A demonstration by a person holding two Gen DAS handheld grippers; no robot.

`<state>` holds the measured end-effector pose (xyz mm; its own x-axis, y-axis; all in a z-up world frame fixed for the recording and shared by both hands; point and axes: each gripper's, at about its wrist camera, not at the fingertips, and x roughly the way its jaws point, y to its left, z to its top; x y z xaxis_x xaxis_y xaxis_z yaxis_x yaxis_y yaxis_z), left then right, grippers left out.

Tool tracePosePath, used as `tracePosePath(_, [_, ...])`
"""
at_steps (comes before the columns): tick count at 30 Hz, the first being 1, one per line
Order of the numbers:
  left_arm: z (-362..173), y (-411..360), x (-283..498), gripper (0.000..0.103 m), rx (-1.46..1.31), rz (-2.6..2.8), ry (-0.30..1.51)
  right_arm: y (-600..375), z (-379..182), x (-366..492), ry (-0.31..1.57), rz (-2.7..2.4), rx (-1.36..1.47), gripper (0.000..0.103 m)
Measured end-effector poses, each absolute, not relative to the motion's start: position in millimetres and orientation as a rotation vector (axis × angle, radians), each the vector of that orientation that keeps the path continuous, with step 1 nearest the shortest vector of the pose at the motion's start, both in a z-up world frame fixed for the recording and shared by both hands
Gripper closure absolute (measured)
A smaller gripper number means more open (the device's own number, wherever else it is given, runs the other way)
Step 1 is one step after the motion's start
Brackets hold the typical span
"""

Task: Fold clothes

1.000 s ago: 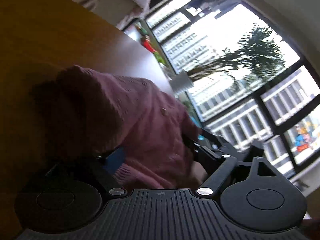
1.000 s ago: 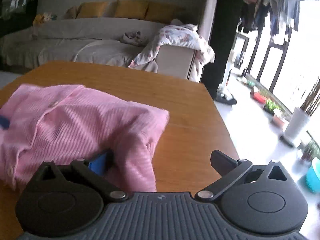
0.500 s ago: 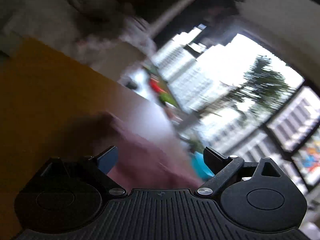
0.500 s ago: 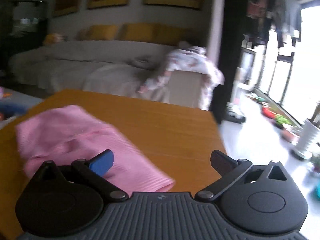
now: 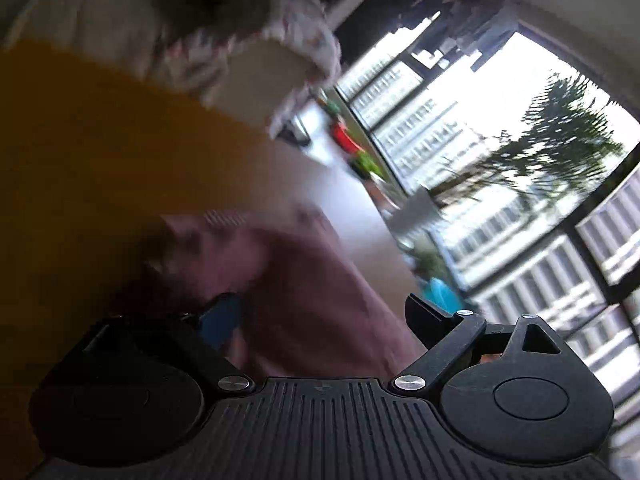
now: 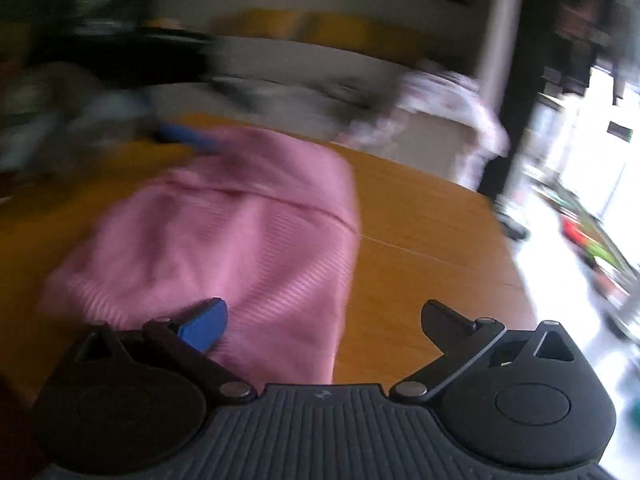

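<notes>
pink garment (image 6: 240,232): a ribbed knit top, seen lying in a soft bunched heap on the wooden table (image 6: 420,232), more toward the left side of it in the right wrist view; a seam line can be made out running across it, though a lot of detail is lost to motion blur

same garment, left wrist view (image 5: 304,292): shown darker, in shadow, spread right in front of the camera with its far edge near the table's edge

left gripper (image 5: 324,320): fingers are spread wide apart, nothing is pinched between them; the blue-padded finger (image 5: 220,320) is seen over the cloth, whether it's actually touching can't be told

right gripper (image 6: 324,320): also held wide open, nothing clamped; its blue pad (image 6: 202,326) sits over the near edge of the pink fabric, the other finger is over bare wood

table: orange-brown wood, garment's right edge is well short of the table's right side

background: a grey sofa (image 6: 304,68) with yellow cushions is seen behind the table, a floral blanket (image 6: 452,104) is draped over its end, big windows (image 5: 500,152) with a palm tree outside, all pretty smeared
</notes>
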<state>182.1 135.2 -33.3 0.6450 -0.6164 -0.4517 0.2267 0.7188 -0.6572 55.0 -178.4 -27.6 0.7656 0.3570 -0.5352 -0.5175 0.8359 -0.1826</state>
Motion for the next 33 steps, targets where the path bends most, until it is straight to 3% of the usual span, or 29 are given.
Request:
tracePosePath(7, [-10.6, 120.0, 104.2, 0.005, -0.611, -0.726, 0.682, -178.0, -7.5, 58.8, 0.427, 0.481, -0.315, 0.000])
tracePosePath(10, [-18.3, 106.0, 68.1, 0.005, -0.593, -0.791, 0.718, -160.1, -38.1, 68.1, 0.496, 0.368, -0.506, 0.000])
tracePosePath(13, [-37.4, 93.0, 30.3, 0.005, -0.521, -0.793, 0.775, -158.4, -49.8, 53.2, 0.440, 0.326, -0.571, 0.000])
tracePosePath(25, [-41.0, 80.2, 9.1, 0.004, -0.384, -0.714, 0.714, -214.6, -50.0, 94.4, 0.689, 0.386, -0.101, 0.000])
tracePosePath(33, [-43.5, 81.1, 17.6, 0.003, -0.398, -0.706, 0.699, -213.0, -21.7, 104.5, 0.608, 0.394, -0.019, 0.000])
